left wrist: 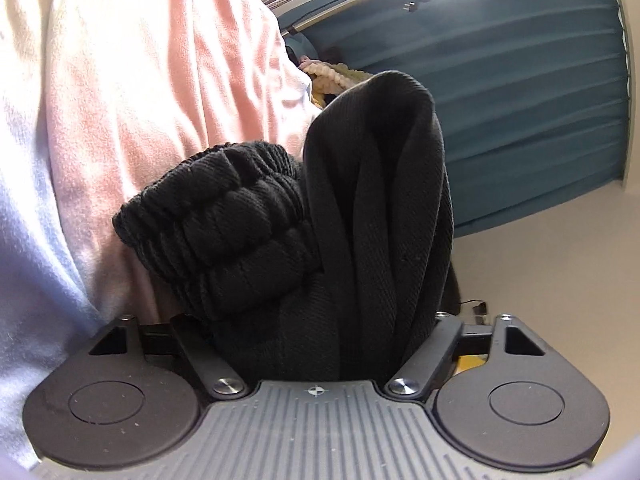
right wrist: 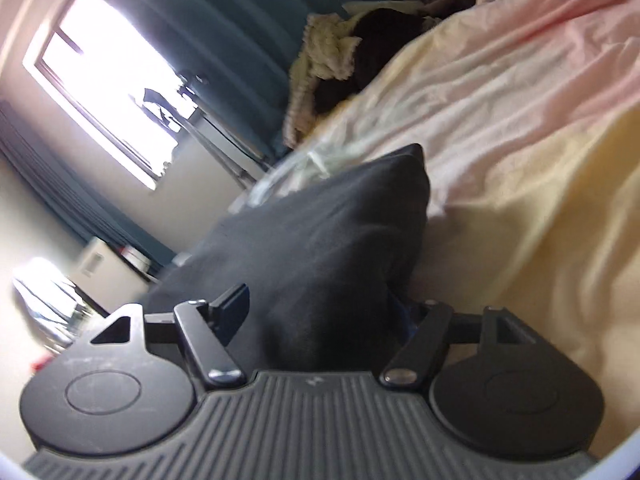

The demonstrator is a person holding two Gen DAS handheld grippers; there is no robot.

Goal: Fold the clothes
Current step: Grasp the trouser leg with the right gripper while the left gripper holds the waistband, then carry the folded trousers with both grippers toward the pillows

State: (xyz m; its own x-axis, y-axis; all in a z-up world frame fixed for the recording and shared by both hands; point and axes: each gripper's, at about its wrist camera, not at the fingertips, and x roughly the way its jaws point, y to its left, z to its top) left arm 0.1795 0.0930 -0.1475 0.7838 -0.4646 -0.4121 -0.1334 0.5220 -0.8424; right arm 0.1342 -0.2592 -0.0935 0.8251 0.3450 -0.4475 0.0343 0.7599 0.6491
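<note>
A black garment with a ribbed elastic waistband [left wrist: 224, 216] fills the middle of the left wrist view. My left gripper [left wrist: 316, 320] is shut on the black garment [left wrist: 380, 220], which bunches up between the jaws and hides the fingertips. In the right wrist view my right gripper [right wrist: 320, 320] is shut on the same dark cloth [right wrist: 320, 240], which rises in a peak in front of it. One black finger [right wrist: 232, 308] shows at the left of the cloth. Both grippers hold the garment over the bed.
A pastel pink, yellow and lilac bedsheet [right wrist: 520, 140] covers the bed [left wrist: 120, 80]. A heap of other clothes, cream knit and dark [right wrist: 332, 60], lies at the far end. Teal curtains [left wrist: 520, 100] and a bright window [right wrist: 104, 80] stand behind.
</note>
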